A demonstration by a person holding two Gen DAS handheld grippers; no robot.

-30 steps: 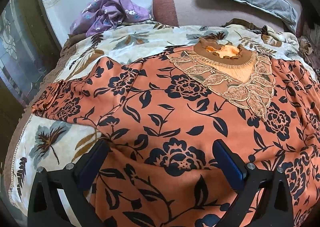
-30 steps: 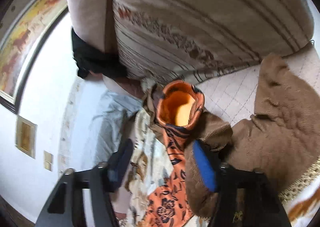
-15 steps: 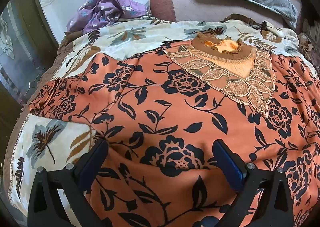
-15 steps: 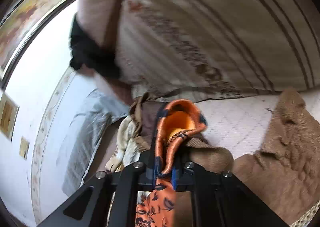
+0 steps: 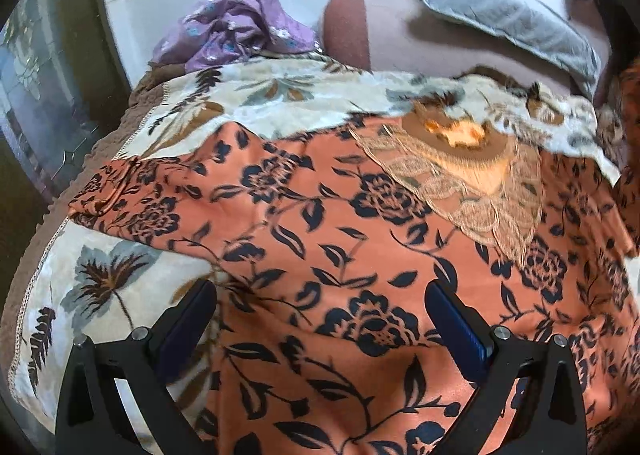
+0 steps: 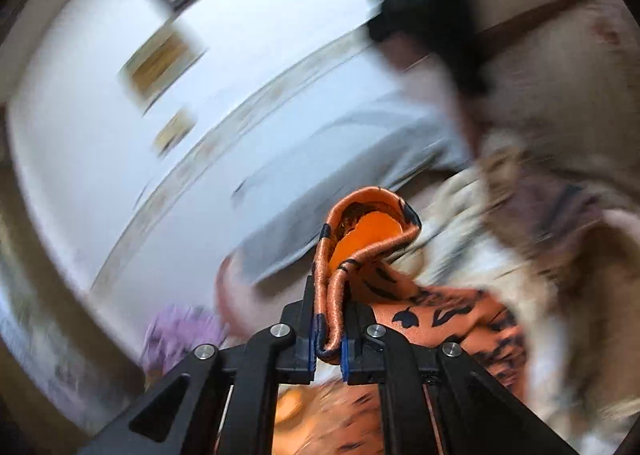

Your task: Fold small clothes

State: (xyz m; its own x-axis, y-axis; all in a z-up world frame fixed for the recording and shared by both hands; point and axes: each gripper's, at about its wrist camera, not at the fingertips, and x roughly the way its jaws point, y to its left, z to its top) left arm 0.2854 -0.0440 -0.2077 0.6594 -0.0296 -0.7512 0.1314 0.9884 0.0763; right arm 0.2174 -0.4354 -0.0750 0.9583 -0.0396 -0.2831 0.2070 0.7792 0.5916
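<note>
An orange garment with black flowers (image 5: 340, 239) lies spread on the bed, its lace neckline (image 5: 460, 159) toward the far right. My left gripper (image 5: 320, 319) is open just above the garment's lower body, touching nothing I can see. My right gripper (image 6: 328, 339) is shut on the garment's sleeve cuff (image 6: 360, 239), which stands up out of the jaws and shows its plain orange inside. The right wrist view is strongly blurred.
A floral cream bedspread (image 5: 104, 287) covers the bed. A purple cloth heap (image 5: 236, 31) lies at the far left by the white wall. A brown bolster (image 5: 400, 43) and a grey pillow (image 5: 500, 11) lie at the head.
My right gripper closed on the sleeve cuff and has lifted and swung it; its view now faces the wall. My left gripper stays open and has shifted slightly over the garment.
</note>
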